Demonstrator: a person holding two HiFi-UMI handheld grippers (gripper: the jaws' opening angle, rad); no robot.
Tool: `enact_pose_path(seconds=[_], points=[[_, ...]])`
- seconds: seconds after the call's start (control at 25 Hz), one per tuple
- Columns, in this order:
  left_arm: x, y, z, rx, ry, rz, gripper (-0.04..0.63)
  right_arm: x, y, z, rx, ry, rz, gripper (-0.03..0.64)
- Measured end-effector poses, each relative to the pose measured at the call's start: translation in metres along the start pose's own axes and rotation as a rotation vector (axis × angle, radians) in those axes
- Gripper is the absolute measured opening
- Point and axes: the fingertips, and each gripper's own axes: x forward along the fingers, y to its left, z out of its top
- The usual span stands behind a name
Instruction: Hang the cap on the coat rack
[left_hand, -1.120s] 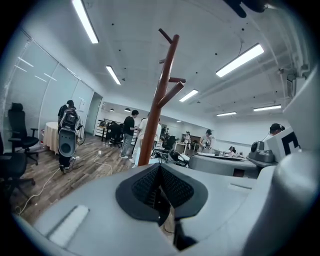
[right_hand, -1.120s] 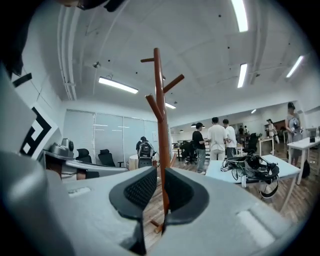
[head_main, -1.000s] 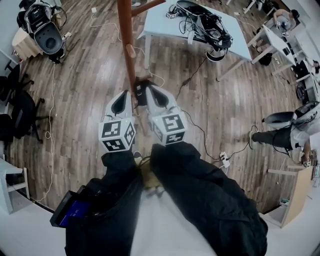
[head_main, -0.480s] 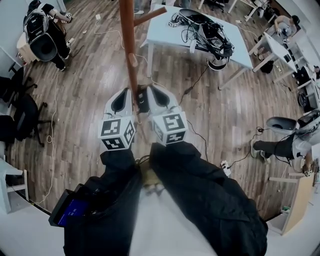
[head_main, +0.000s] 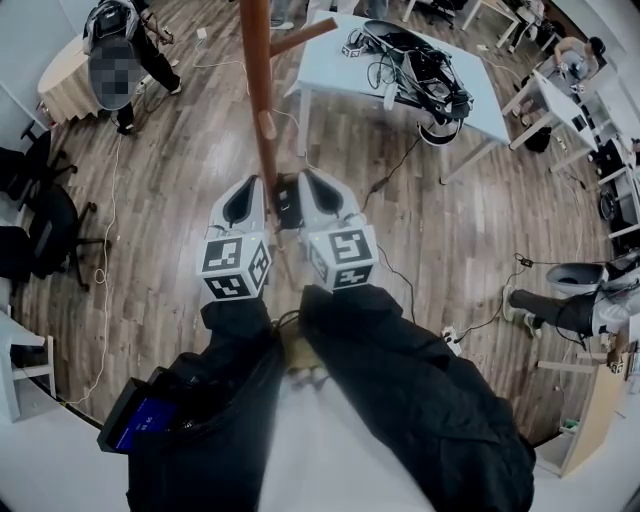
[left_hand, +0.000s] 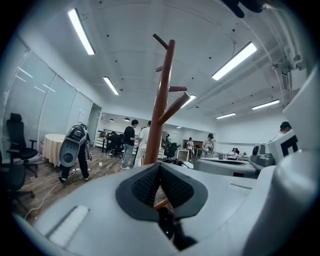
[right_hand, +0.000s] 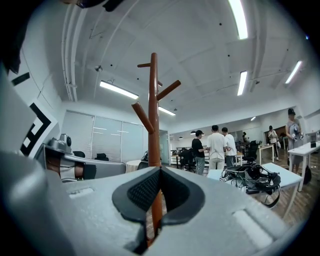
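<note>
In front of the person's dark sleeves, the left gripper (head_main: 254, 186) and the right gripper (head_main: 309, 178) are held side by side over the wooden floor (head_main: 180, 170). Both point at the coat rack (head_main: 258, 70), whose brown pole runs down between their tips. In the left gripper view the jaws are together with nothing clearly pinched, and the rack's pegs rise just beyond them. The right gripper's jaws are likewise closed and empty, with the pole showing through the slit below the pads. I cannot pick out the cap for sure. A dark shape (head_main: 287, 200) sits between the two grippers near the foot of the pole. A pale counter (head_main: 330, 50) stands beyond the rack, strewn with cables.
</note>
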Motion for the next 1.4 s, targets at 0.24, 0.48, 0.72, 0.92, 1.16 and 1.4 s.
enact_pose_path(seconds=[0.24, 0.48, 0.72, 0.92, 1.16, 1.4], points=[[0.000, 0.004, -0.003, 0.004, 0.008, 0.010, 0.003, -0.001, 0.000, -0.002, 0.005, -0.001, -0.011, -0.004], [-0.002, 0.006, -0.008, 0.003, 0.019, 0.011, 0.003, -0.003, 0.000, -0.006, 0.007, 0.003, -0.019, -0.005], [-0.003, 0.006, -0.010, 0.004, 0.025, 0.009, 0.003, -0.004, 0.003, -0.009, 0.005, 0.007, -0.021, -0.005], [-0.003, 0.005, -0.013, 0.002, 0.032, 0.006, 0.003, -0.005, 0.004, -0.010, -0.002, 0.003, -0.022, -0.005], [-0.006, 0.008, -0.018, -0.004, 0.030, 0.005, 0.003, -0.006, 0.007, -0.013, -0.015, 0.002, -0.025, -0.005], [-0.005, 0.004, -0.018, -0.009, 0.031, -0.007, 0.003, -0.008, 0.008, -0.011, -0.012, 0.007, -0.027, -0.008]])
